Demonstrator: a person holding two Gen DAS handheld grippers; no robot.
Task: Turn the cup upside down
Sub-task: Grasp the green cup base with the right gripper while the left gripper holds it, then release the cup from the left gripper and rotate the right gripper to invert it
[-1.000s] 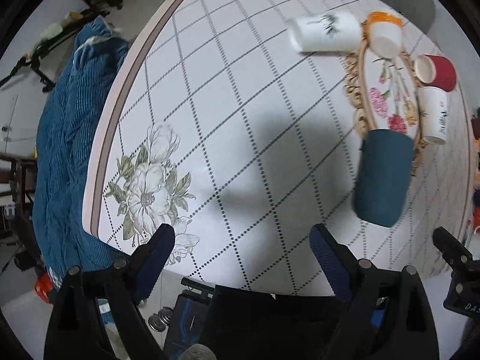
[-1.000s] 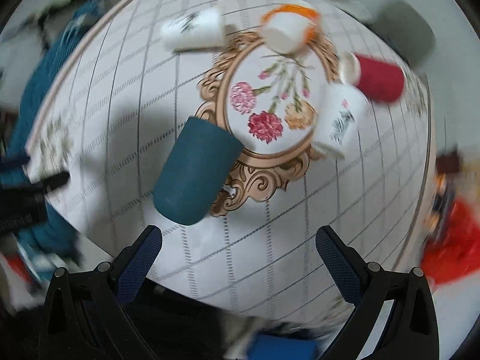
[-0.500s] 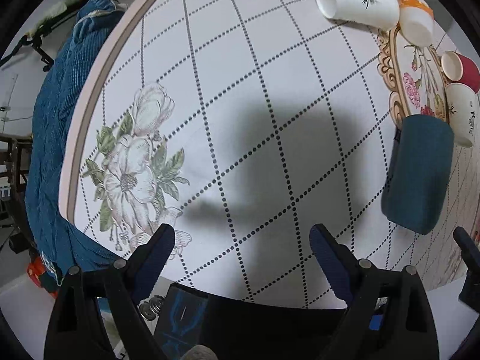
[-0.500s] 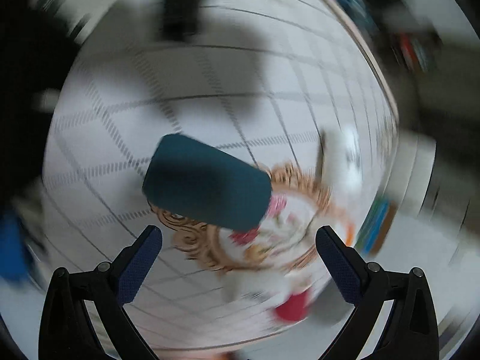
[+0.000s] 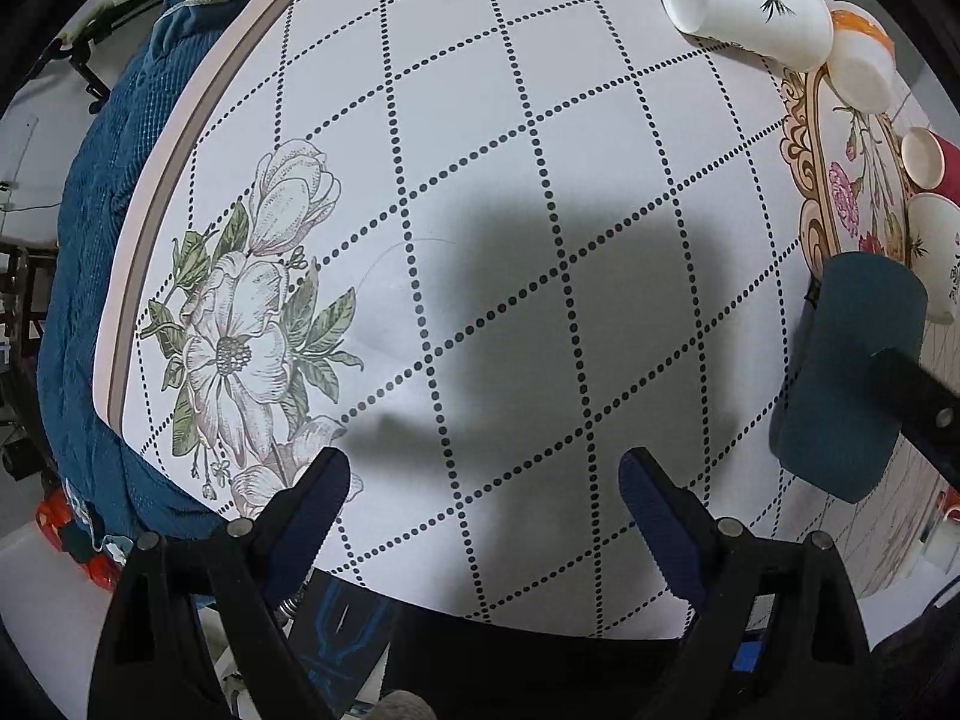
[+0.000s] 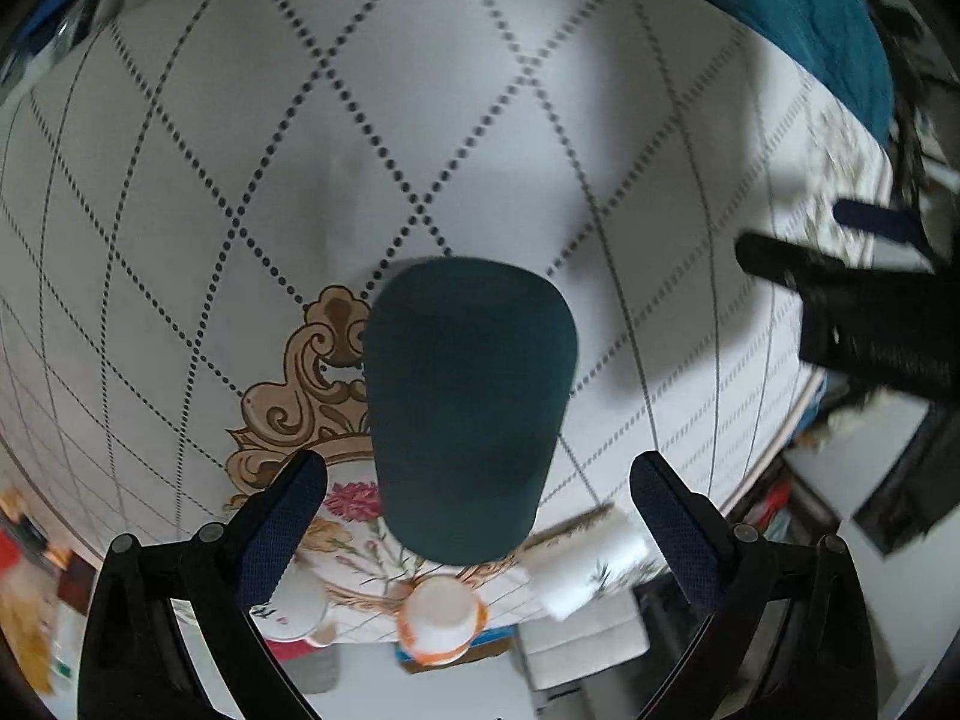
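Observation:
A dark teal cup (image 6: 471,402) lies on its side on the round table, partly over the gold-framed flower print (image 6: 294,402). In the left wrist view the teal cup (image 5: 846,372) is at the right edge. My right gripper (image 6: 480,498) is open, with the cup lying just ahead of and between its blue-padded fingers, not touched as far as I can see. My left gripper (image 5: 483,498) is open and empty over the bare checked tabletop. One finger of the right gripper (image 5: 918,402) crosses the teal cup in the left wrist view.
A white cup with a bamboo print (image 5: 744,6) lies on its side at the far right. An orange-rimmed cup (image 5: 861,66), a red cup (image 5: 933,165) and another white cup (image 5: 936,264) lie around the flower print. A blue cloth (image 5: 108,192) hangs beyond the table's left edge.
My right gripper has swung around the teal cup and now faces it from the opposite side, closer. My left gripper has moved nearer to the table and a little left.

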